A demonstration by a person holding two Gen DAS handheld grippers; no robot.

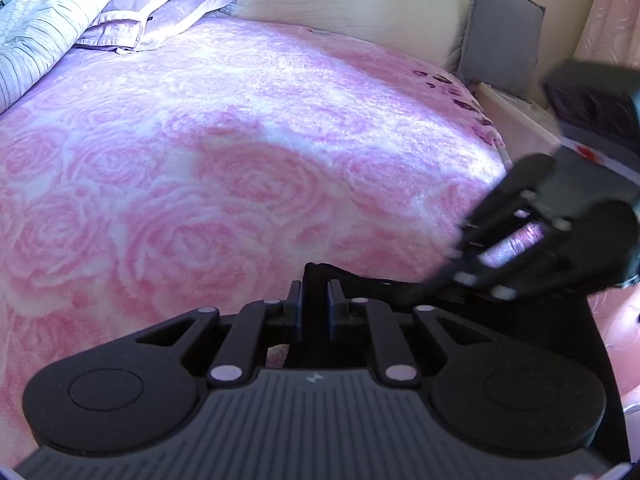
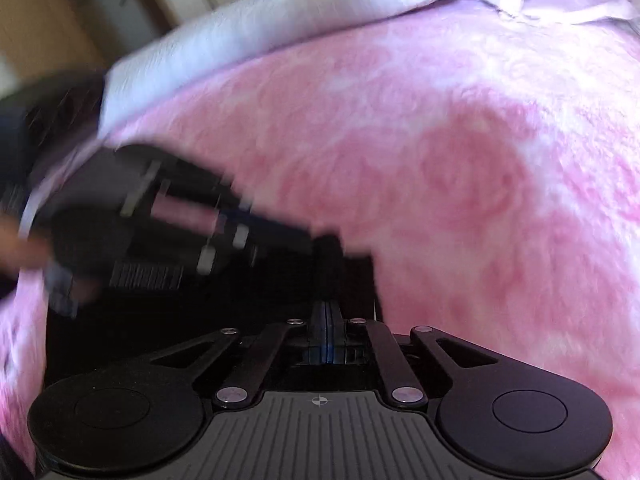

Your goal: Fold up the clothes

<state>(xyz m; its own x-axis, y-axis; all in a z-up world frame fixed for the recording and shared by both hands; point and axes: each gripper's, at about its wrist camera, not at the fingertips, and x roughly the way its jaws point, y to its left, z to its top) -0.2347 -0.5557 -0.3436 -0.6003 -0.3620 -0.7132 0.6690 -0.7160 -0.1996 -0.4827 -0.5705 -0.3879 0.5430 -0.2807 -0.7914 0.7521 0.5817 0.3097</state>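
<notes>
A black garment lies bunched at the near edge of a pink rose-patterned blanket. My left gripper is shut on a raised fold of it. Close to the right, my right gripper reaches in at a slant, its tips on the same cloth. In the right wrist view the garment fills the dark lower left. There my right gripper is shut, with its pads pressed together on the black cloth. My left gripper shows blurred just beyond it on the left. Most of the garment is hidden under the grippers.
Lilac pillows and a striped folded quilt lie at the far left of the bed. A grey cushion leans at the far right corner. The bed's right edge drops off there. A white quilt borders the blanket.
</notes>
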